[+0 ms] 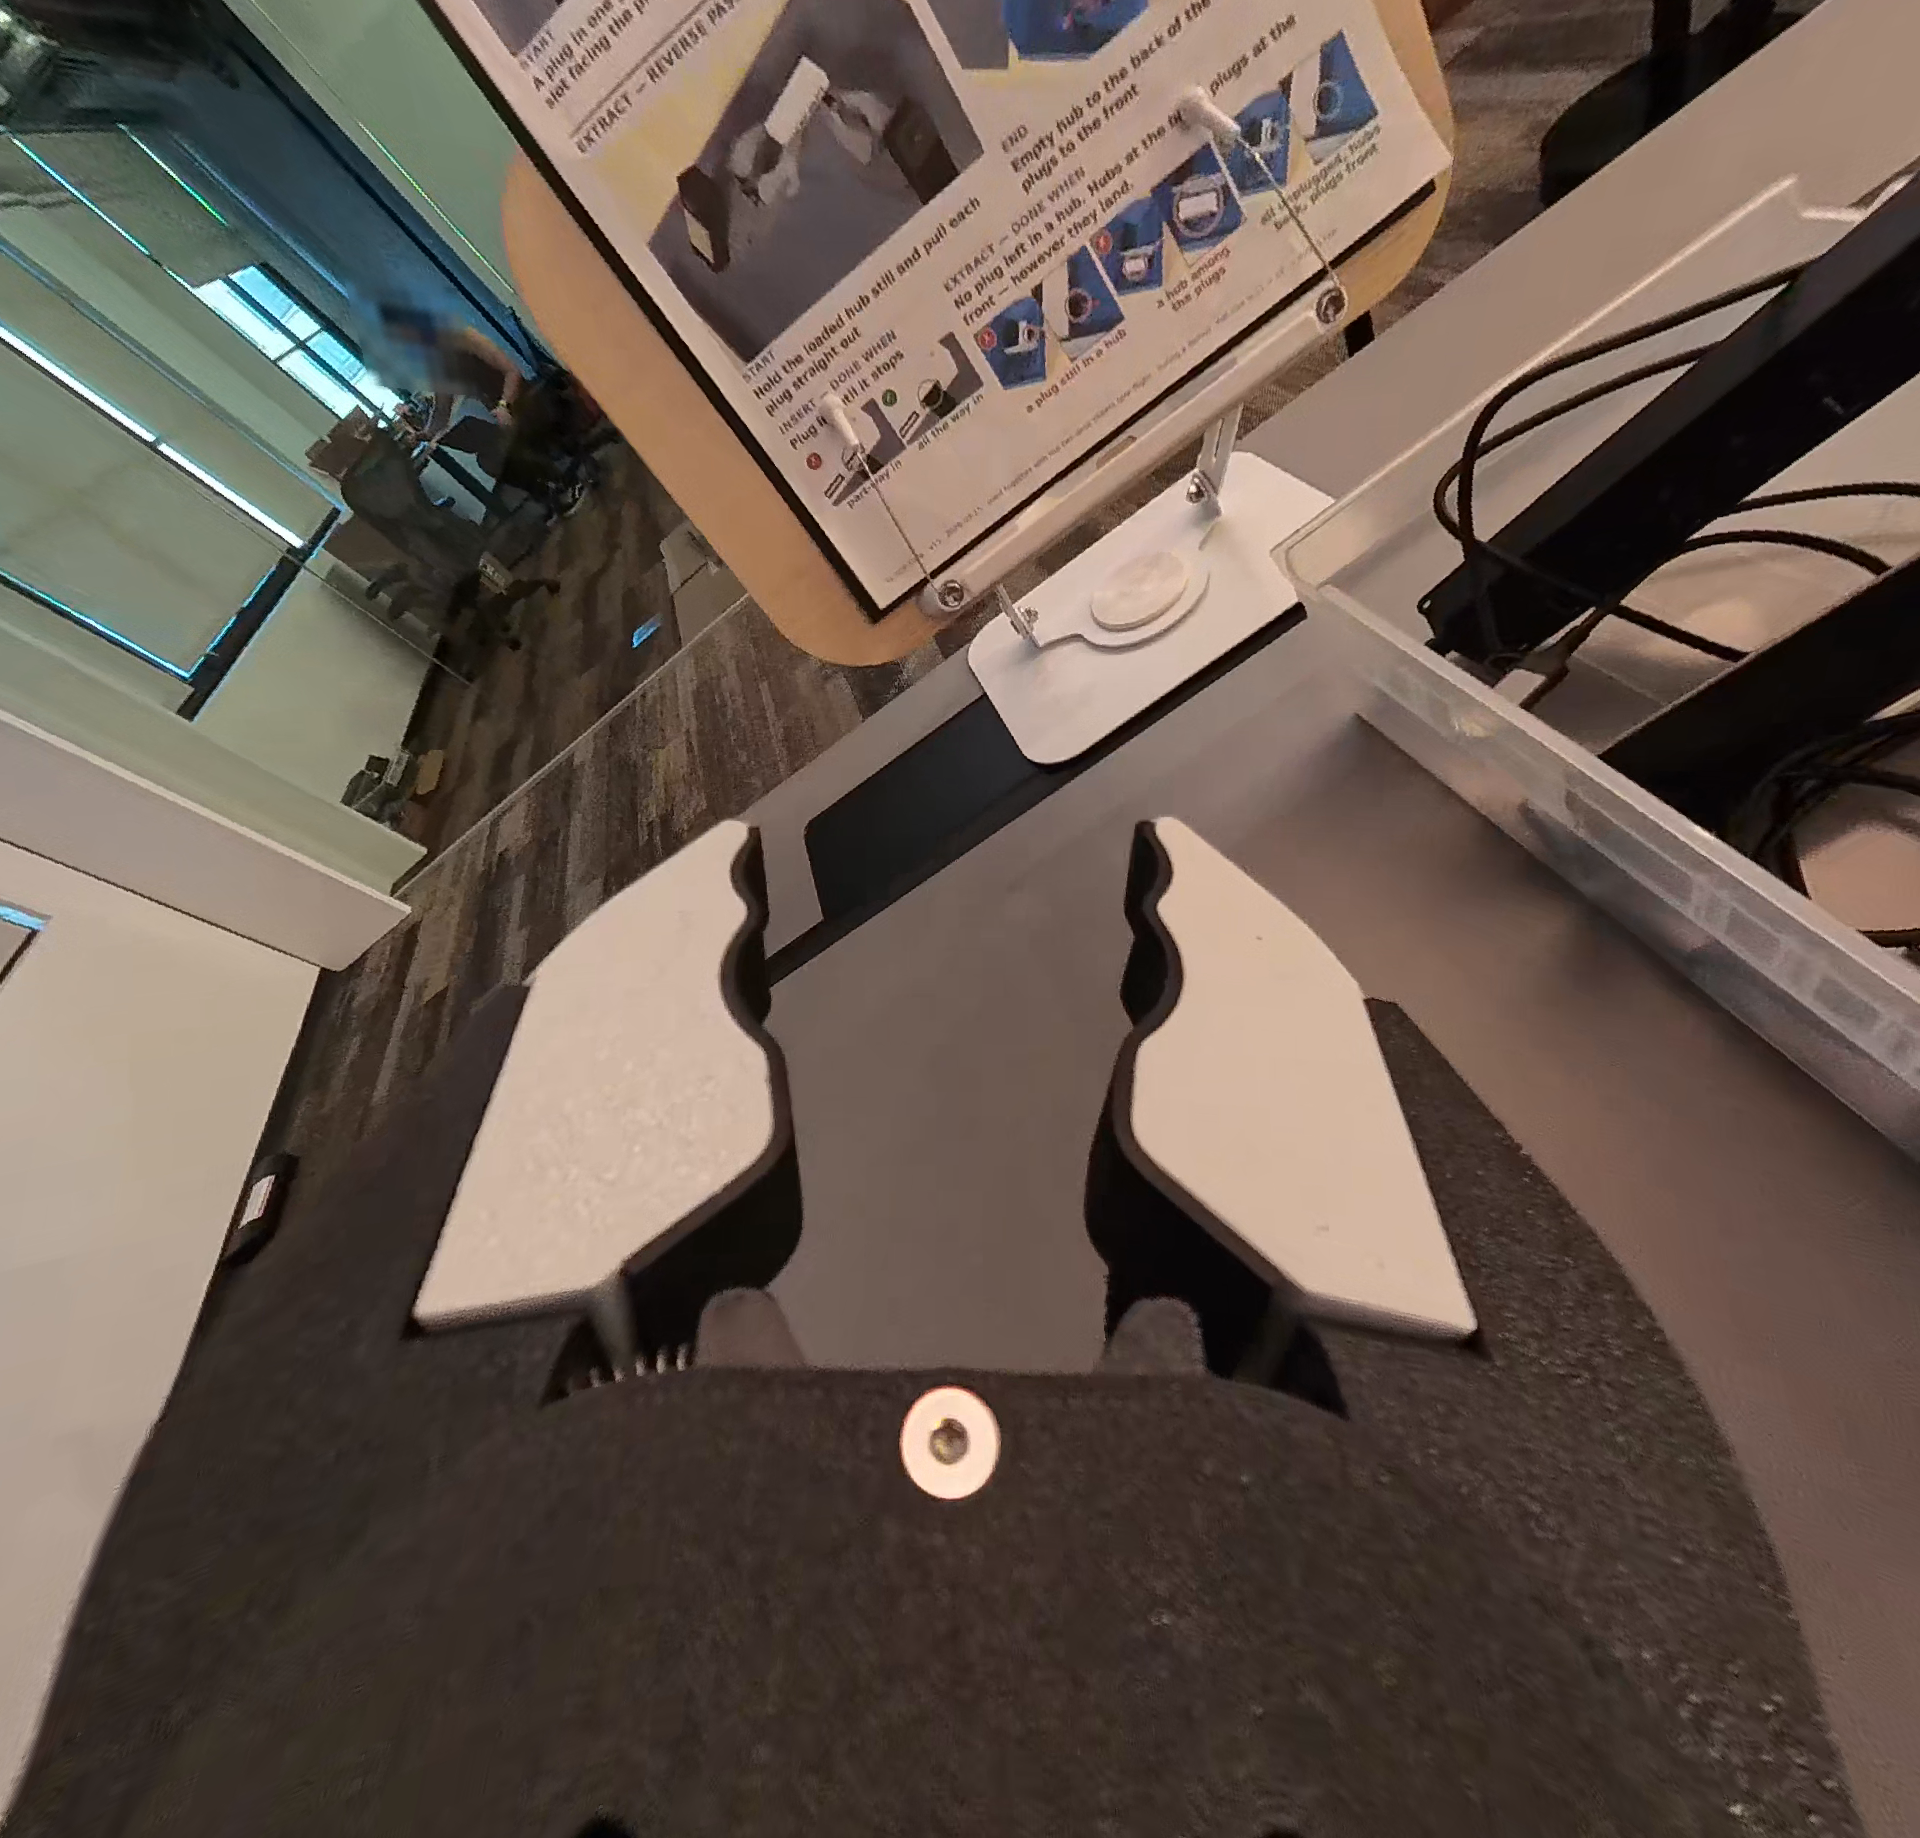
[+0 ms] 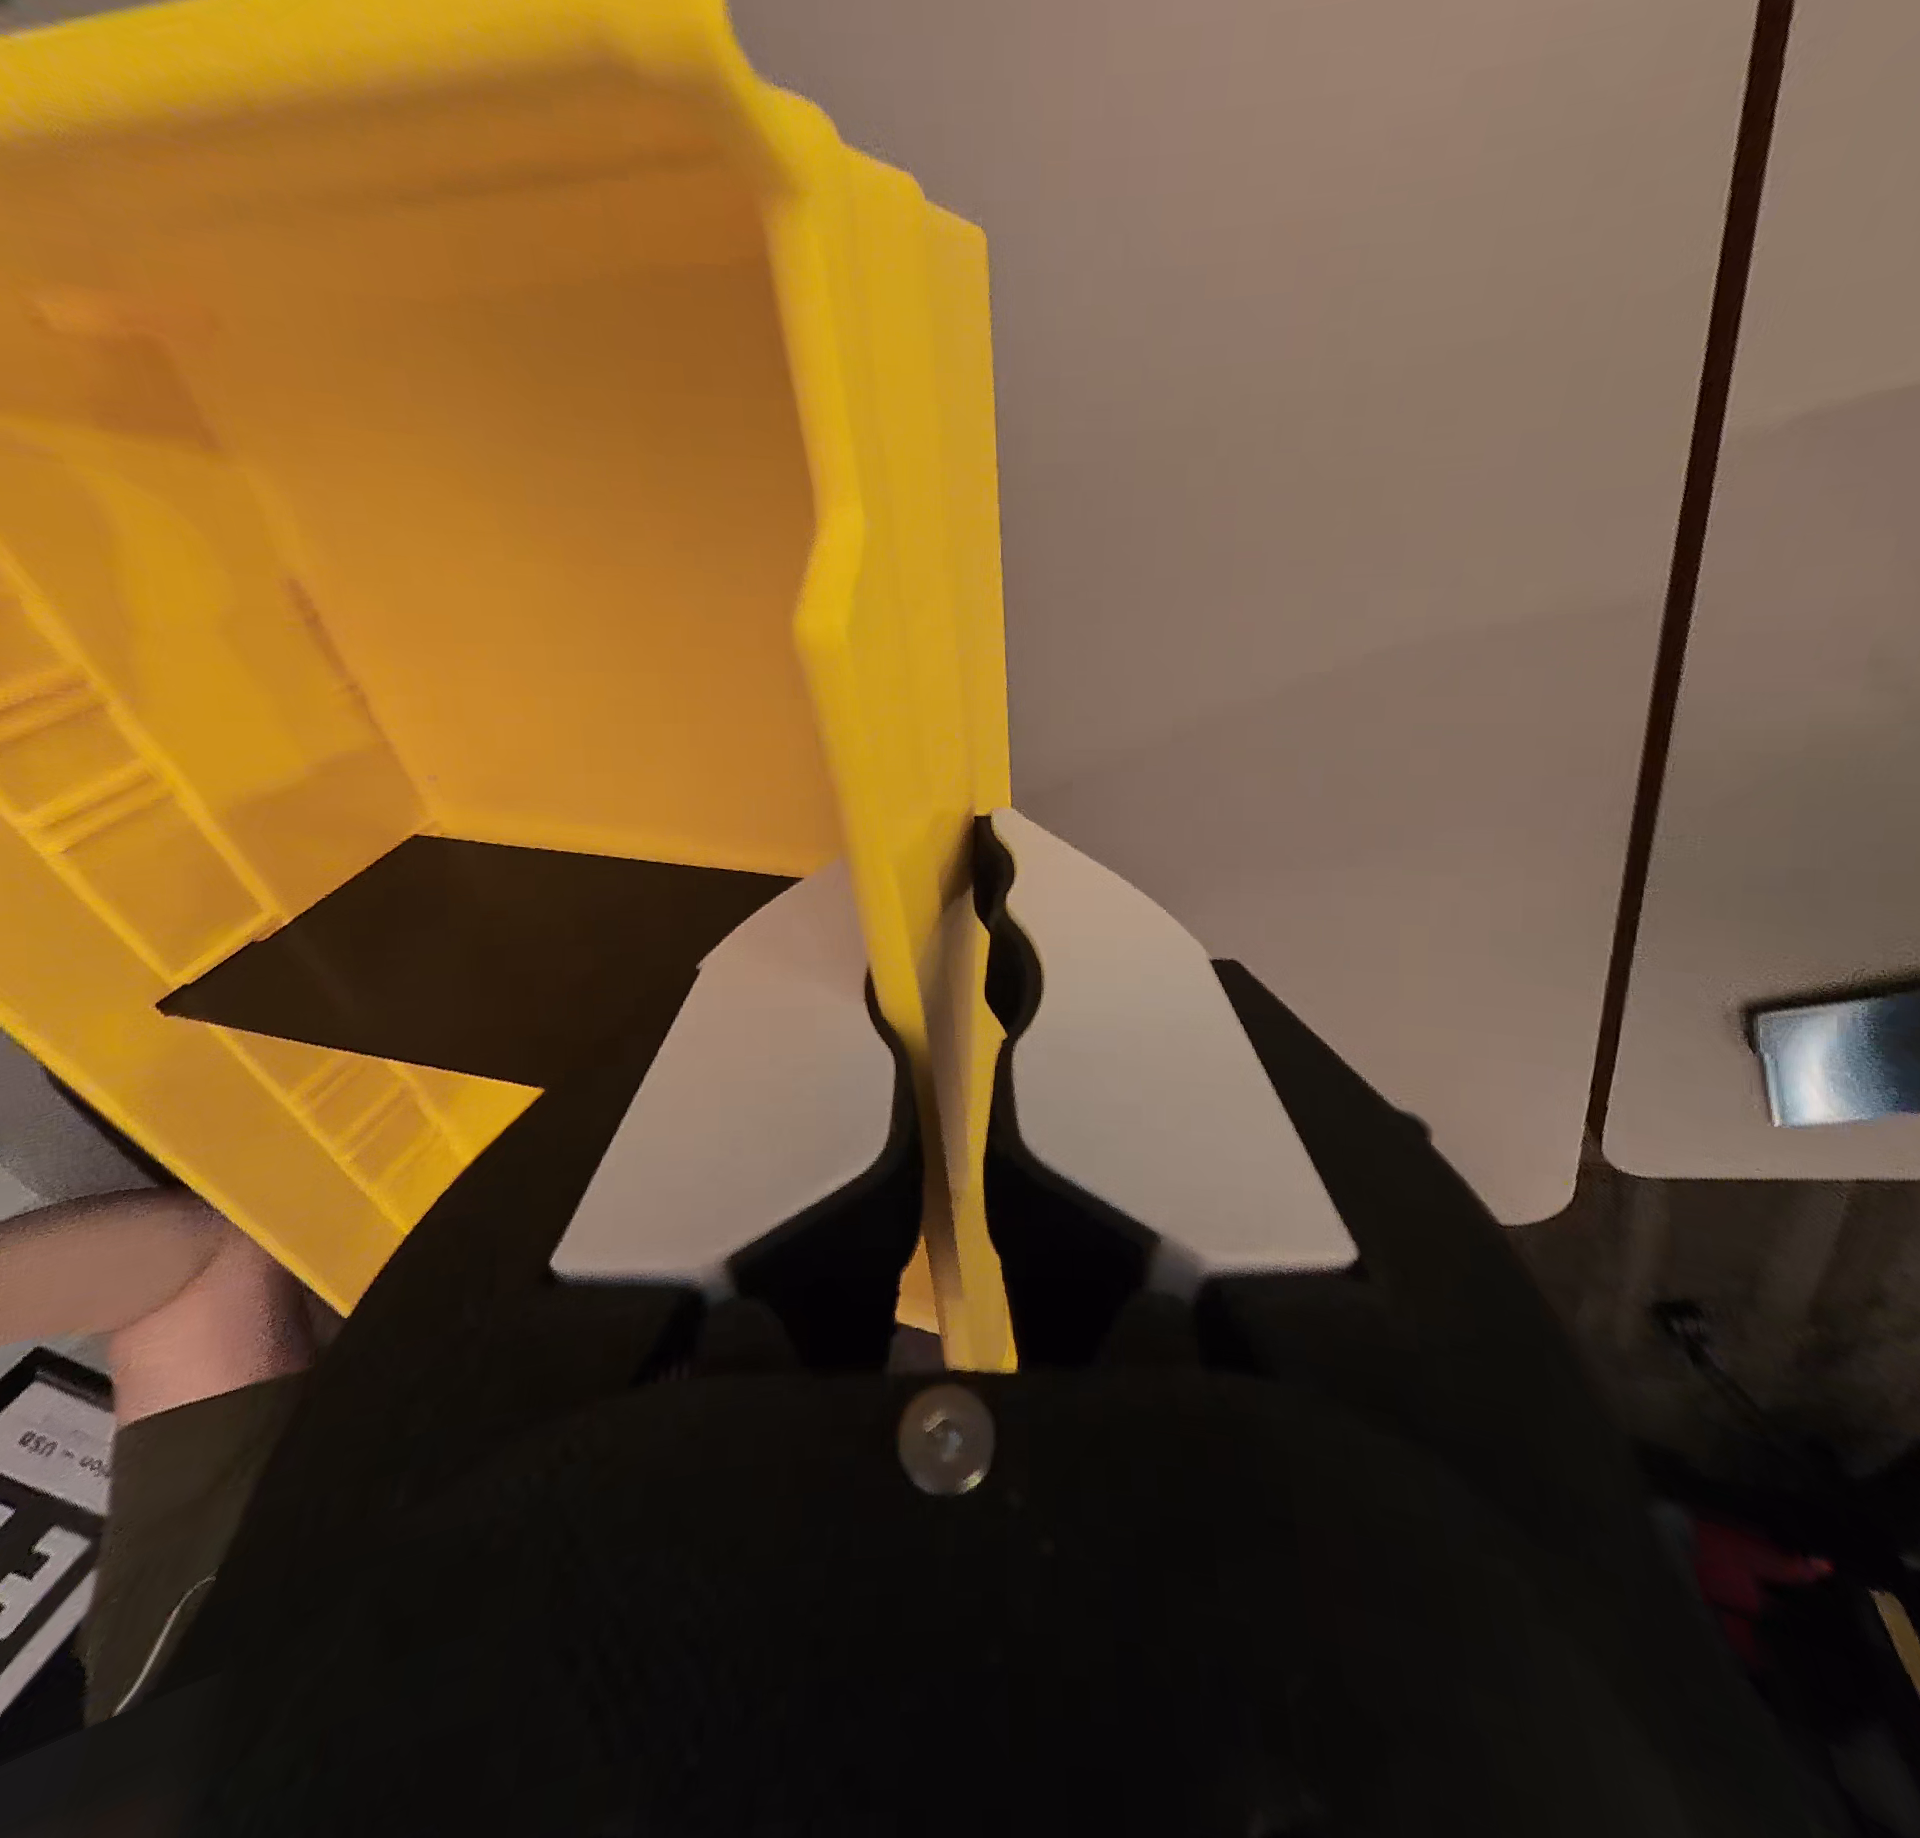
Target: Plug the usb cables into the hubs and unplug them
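Right wrist view: the right gripper [image 2: 961, 967] clenched the wall of a yellow plastic bin [image 2: 436, 458], probably to carry it; the left gripper [image 1: 948, 967] hung released, holding nothing.

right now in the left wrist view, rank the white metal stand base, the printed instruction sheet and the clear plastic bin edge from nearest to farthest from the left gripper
1. Clear plastic bin edge: just right of the open left gripper, running alongside its right finger.
2. White metal stand base: straight ahead, on the grey table's far edge.
3. Printed instruction sheet: above and behind the base, propped on the stand.
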Demonstrator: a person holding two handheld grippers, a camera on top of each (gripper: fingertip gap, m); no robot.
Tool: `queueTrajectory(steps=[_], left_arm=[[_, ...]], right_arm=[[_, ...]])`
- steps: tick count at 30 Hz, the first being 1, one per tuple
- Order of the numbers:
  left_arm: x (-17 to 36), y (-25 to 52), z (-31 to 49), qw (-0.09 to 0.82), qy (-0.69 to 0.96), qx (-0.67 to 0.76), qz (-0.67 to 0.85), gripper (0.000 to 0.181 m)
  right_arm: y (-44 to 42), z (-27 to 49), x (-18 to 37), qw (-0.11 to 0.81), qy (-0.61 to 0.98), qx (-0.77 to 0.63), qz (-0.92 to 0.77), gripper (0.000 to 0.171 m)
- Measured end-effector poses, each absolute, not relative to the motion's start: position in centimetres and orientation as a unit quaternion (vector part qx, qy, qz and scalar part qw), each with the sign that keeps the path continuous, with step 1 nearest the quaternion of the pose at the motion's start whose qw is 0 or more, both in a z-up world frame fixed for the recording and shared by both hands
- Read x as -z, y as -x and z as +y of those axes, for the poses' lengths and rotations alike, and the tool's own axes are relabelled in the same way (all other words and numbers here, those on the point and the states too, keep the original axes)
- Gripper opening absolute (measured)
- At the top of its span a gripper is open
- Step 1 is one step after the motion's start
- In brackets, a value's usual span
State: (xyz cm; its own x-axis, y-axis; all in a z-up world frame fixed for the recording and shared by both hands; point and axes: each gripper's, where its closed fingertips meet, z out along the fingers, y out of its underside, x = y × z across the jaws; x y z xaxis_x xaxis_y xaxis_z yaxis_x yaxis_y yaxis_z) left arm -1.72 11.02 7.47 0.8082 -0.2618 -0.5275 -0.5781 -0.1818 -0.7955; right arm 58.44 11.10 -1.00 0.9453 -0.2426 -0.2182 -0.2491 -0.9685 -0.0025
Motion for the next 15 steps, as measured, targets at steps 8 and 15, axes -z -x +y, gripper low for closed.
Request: queueTrajectory(steps=[8,15], left_arm=[[-2.8,-2.2,11.6,0.531,0.76,-0.148,0.343,0.066],[0.0,-4.5,11.4,0.501,0.789,-0.062,0.351,0.069]], right_arm=[[-58.3,13.6,11.6,-0.036,0.984,-0.144,0.094,0.009],[-58.3,15.5,12.4,0.01,0.989,-0.14,0.048,0.011]])
